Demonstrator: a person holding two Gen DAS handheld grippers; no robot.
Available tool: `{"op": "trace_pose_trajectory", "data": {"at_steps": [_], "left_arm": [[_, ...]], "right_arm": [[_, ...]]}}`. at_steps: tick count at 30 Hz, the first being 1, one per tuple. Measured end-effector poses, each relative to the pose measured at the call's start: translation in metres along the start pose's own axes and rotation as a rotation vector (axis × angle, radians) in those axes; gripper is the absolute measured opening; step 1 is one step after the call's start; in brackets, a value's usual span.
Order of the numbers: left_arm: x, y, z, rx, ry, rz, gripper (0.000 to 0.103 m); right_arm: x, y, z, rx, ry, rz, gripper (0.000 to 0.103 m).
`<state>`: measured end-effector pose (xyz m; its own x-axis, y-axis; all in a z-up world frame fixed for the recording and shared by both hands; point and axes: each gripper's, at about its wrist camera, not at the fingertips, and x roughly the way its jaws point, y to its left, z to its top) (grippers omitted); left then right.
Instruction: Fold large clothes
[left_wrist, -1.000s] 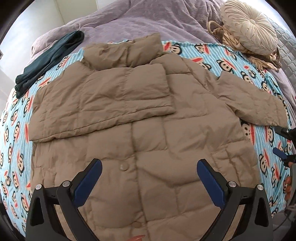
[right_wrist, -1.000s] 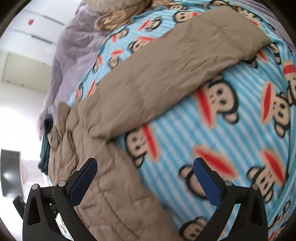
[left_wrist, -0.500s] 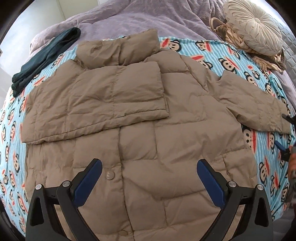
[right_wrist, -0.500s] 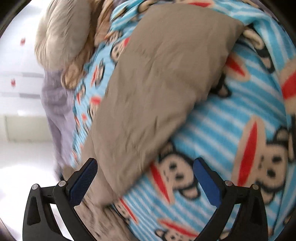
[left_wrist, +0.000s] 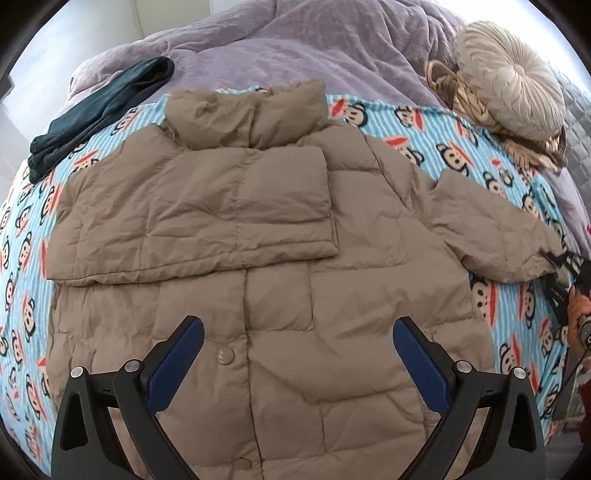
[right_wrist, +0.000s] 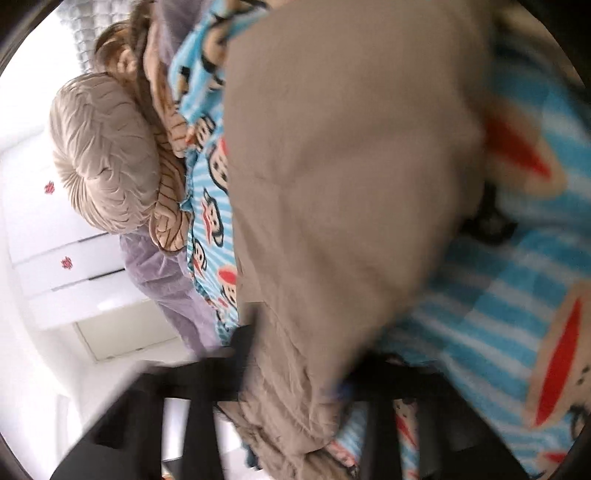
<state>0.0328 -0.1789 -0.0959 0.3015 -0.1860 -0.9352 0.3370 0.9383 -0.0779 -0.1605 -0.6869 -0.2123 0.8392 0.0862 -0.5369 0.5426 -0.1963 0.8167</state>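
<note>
A tan puffer jacket (left_wrist: 258, 295) lies spread front-up on a blue monkey-print blanket (left_wrist: 22, 236). One sleeve is folded across the chest; the other sleeve (left_wrist: 491, 236) stretches out to the right. My left gripper (left_wrist: 297, 354) hovers open above the jacket's lower front, nothing between its fingers. At the right edge of the left wrist view my right gripper (left_wrist: 550, 266) sits at the cuff of that sleeve. In the blurred right wrist view its jaws have closed on the sleeve (right_wrist: 351, 184), with the cuff (right_wrist: 291, 387) bunched between the fingers.
A dark teal folded garment (left_wrist: 103, 110) lies at the blanket's far left. A round cream cushion (left_wrist: 513, 88) and a woven bag (left_wrist: 454, 96) rest on the purple duvet (left_wrist: 295, 44) at the far right. White drawers (right_wrist: 55, 251) stand beyond the bed.
My right gripper rolled, moved in onto the outstretched sleeve's cuff and went from wide open to shut on it. The left gripper stayed open over the jacket's lower front.
</note>
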Motion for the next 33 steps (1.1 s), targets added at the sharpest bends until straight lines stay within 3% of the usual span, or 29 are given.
{"op": "trace_pose_trajectory", "data": {"at_steps": [2,7,13,19,22,25,28,33], "left_arm": [[-0.008,0.005,0.005,0.004,-0.027,0.005,0.102],[-0.025,0.031,0.025,-0.023,-0.093,0.025,0.102],[-0.04,0.075,0.046,-0.073,-0.159,0.047,0.102],[-0.058,0.114,0.063,-0.061,-0.228,0.075,0.102],[-0.06,0.142,0.066,-0.087,-0.242,0.081,0.102],[-0.05,0.171,0.064,-0.143,-0.214,0.074,0.102],[-0.033,0.189,0.055,-0.178,-0.179,0.076,0.102],[-0.002,0.211,0.042,-0.214,-0.131,0.077,0.102]], "right_arm": [[-0.005,0.005,-0.004,-0.019,-0.005,0.014,0.008],[-0.012,0.053,-0.028,-0.227,0.009,0.014,0.007],[-0.003,0.131,-0.095,-0.547,0.042,0.01,0.008],[0.034,0.194,-0.214,-0.881,0.121,0.014,0.008],[0.065,0.214,-0.295,-1.073,0.189,-0.001,0.008],[0.095,0.21,-0.363,-1.21,0.259,-0.047,0.008],[0.146,0.189,-0.428,-1.295,0.335,-0.156,0.008],[0.206,0.134,-0.469,-1.342,0.403,-0.339,0.008]]}}
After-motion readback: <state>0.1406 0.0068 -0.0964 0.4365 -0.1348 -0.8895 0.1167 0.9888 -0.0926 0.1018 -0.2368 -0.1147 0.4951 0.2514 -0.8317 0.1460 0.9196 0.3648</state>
